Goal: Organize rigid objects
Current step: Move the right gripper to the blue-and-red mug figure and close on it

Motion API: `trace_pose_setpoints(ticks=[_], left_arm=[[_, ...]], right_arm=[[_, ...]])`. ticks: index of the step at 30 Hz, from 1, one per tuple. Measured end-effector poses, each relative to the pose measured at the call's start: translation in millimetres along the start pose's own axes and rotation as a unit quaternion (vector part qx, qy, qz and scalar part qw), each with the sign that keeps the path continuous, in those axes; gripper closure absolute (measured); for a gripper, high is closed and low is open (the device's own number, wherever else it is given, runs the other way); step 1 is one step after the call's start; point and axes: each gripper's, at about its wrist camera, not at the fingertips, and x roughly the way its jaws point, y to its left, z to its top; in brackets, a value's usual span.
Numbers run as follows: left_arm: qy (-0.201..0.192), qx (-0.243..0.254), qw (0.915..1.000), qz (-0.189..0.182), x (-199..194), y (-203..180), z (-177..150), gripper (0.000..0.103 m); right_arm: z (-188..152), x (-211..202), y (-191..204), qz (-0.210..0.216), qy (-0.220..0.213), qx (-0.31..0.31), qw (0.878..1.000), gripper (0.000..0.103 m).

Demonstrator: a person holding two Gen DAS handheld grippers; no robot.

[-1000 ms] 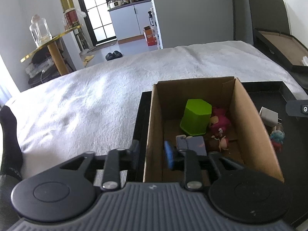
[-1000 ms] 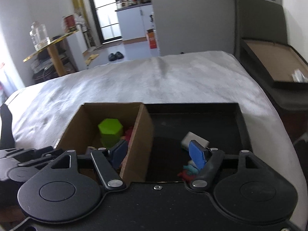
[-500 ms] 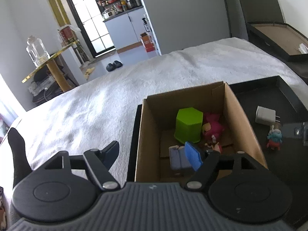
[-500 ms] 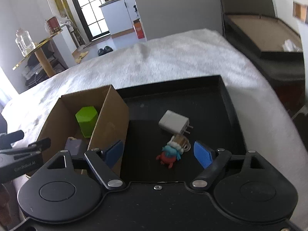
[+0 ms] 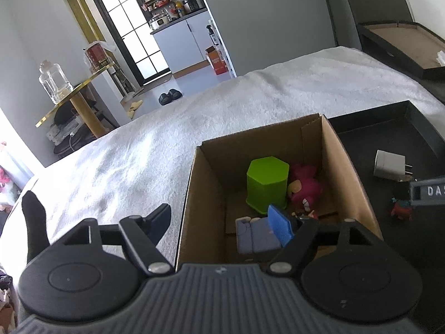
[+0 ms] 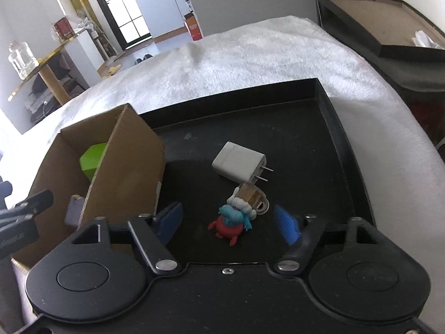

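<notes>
L gripper jaws now wide, purple block released in box. R gripper wide, now bracketing crab toy at 12 o'clock; next pick, est.

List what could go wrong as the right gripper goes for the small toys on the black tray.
1. The red and blue toy figure touches the small beer-mug charm, so the open right hand-held gripper may pinch both or knock one away.
2. The white charger lies just behind them and could get pushed.
3. The left hand-held gripper straddles the cardboard box wall and might bump it.
</notes>
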Motion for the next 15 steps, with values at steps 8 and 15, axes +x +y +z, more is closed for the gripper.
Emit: trace_pose_setpoints(ticks=[8,15], left_arm=[[-0.01,0.004,0.9999,0.004,-1.4,-4.5,5.2,0.027],[-0.014,0.011,0.9998,0.002,-6.5,-6.3,5.2,0.027]], right_arm=[[-2.1,17.2,-2.0,-0.002,0.01,-0.001,1.0,0.056],[-5.8,6.3,-5.7,-0.008,0.011,-0.036,0.999,0.078]])
